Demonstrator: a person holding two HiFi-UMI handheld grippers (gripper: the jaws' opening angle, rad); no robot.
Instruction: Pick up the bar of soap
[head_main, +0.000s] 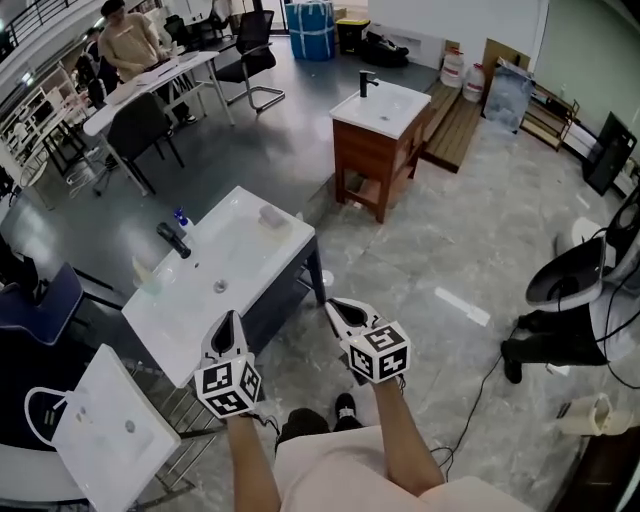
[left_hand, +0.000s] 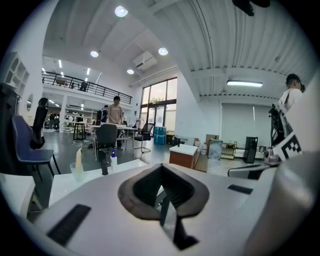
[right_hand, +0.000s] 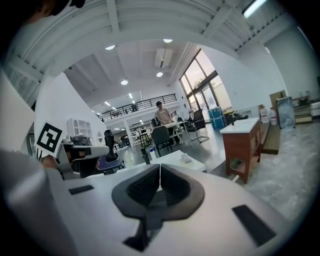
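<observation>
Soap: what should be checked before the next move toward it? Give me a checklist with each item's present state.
1. Soap located: ok, it lies at the far right corner of the sink.
2. Soap free of clutter: ok, the faucet and bottle stand apart from it, to its left.
3. Right gripper ready to grasp: not ok, jaws together, nothing between them.
4. Left gripper ready to grasp: not ok, jaws together, nothing between them.
5. Grippers at the soap: not ok, both hang short of it, by the sink's near side.
</observation>
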